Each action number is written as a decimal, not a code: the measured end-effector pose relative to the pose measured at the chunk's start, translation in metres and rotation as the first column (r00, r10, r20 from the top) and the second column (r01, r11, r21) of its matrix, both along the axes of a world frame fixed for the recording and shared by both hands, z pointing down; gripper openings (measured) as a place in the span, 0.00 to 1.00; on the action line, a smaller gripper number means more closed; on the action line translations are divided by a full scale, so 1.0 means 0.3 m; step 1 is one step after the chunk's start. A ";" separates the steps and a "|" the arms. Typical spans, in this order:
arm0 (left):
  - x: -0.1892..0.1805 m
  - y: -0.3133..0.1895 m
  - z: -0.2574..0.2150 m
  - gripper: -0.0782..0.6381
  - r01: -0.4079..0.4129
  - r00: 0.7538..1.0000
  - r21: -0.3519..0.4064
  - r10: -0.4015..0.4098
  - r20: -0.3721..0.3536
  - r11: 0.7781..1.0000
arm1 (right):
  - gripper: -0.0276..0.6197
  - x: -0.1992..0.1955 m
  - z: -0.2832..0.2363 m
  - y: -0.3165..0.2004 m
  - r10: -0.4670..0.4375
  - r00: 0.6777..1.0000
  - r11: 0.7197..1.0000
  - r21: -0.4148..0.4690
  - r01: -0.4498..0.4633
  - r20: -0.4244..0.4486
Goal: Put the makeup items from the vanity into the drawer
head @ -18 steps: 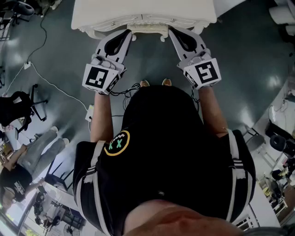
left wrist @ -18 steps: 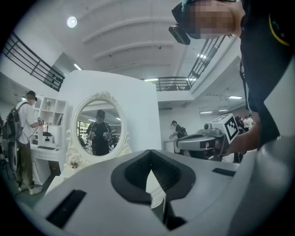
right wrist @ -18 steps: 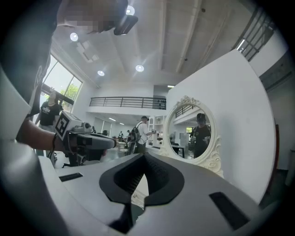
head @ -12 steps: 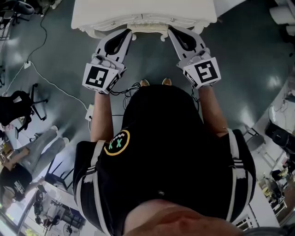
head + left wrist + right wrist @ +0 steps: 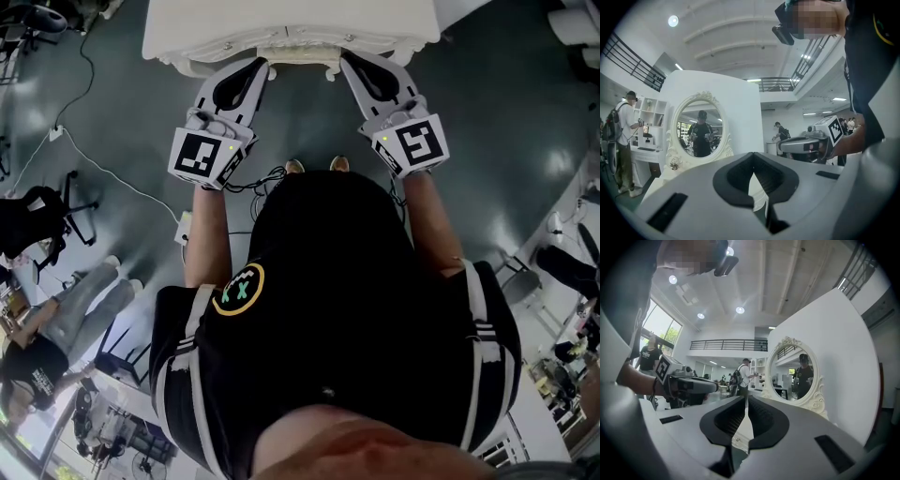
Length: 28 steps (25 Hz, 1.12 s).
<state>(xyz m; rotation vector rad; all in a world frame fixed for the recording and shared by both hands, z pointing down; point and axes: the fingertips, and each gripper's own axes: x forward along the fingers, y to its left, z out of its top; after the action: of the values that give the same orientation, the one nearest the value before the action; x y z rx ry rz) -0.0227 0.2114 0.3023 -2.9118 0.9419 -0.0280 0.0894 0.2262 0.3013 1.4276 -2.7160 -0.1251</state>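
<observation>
The white vanity (image 5: 187, 28) fills the top of the head view, its drawer front (image 5: 291, 39) closed above carved trim. No makeup items show in any view. My left gripper (image 5: 261, 67) and right gripper (image 5: 349, 62) are held side by side just before the vanity's front edge, both shut and empty. In the left gripper view the left gripper (image 5: 753, 155) has its black pads meeting, pointed at the oval mirror (image 5: 699, 125), with the right gripper (image 5: 808, 144) beside it. In the right gripper view the right gripper (image 5: 746, 400) is also shut, facing the mirror (image 5: 799, 375).
A white cable (image 5: 112, 178) runs over the dark floor at the left, near a black chair (image 5: 37, 220) and a seated person (image 5: 56, 319). The holder's feet (image 5: 314, 167) stand close to the vanity. Other people stand in the hall behind.
</observation>
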 end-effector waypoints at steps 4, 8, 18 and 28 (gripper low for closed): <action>0.007 0.003 -0.008 0.13 -0.001 1.000 -0.001 0.001 0.002 1.000 | 0.22 0.015 -0.014 0.005 0.000 1.000 1.000 0.000 0.000 0.020; 0.016 0.000 -0.003 0.13 0.000 1.000 -0.001 0.000 0.004 1.000 | 0.44 0.027 -0.004 -0.001 -0.004 0.999 1.000 -0.016 0.005 0.044; 0.025 -0.011 0.009 0.13 0.003 1.000 -0.005 -0.003 0.010 1.000 | 0.97 0.043 0.054 -0.035 0.044 0.999 0.997 -0.061 -0.043 0.010; 0.053 -0.003 -0.011 0.13 0.016 1.000 -0.006 -0.016 0.019 1.000 | 0.97 0.070 0.044 -0.026 0.029 1.000 0.998 -0.060 -0.028 0.012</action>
<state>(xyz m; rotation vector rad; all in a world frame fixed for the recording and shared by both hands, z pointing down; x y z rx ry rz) -0.0067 0.2106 0.2991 -2.9044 0.9635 -0.0596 0.1104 0.2185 0.3144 1.4554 -2.6836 -0.0335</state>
